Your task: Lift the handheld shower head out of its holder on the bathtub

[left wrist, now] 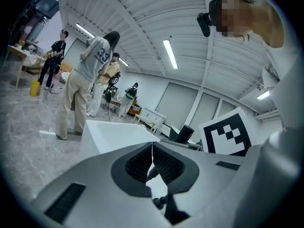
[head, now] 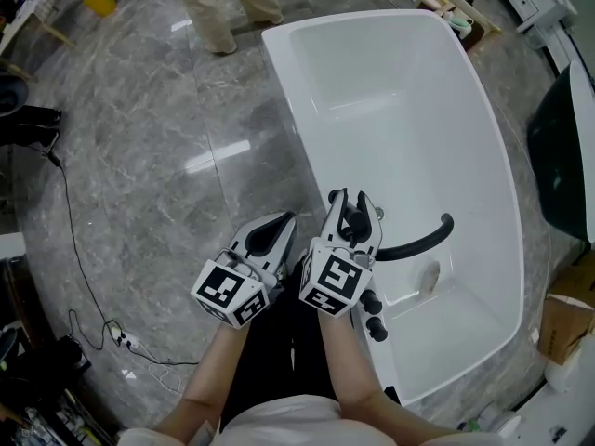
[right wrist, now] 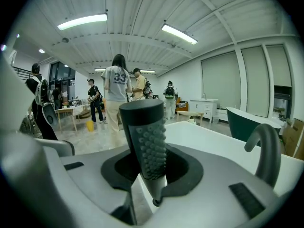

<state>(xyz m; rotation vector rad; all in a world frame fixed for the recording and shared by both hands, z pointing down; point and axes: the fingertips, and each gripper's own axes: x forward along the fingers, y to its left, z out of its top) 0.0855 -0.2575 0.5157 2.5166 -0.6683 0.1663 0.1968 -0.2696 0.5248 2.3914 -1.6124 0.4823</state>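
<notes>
My right hand-held gripper (head: pixel 352 204) was clamped on the shower head (right wrist: pixel 144 141), held upright over the near rim of the tub (head: pixel 400 91). My left hand-held gripper (head: pixel 275 228) was closed, empty, just left of it. Recommended: lift straight up, grip firm, clear of the spout (head: pixel 423 242).

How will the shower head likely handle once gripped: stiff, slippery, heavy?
The shower head looks rigid: a straight dark bar standing upright in the right gripper. Its smooth rounded body may swivel or slip, though the nubbed spray face could add friction. It is slim, so probably light; no hose shows to judge drag.
</notes>
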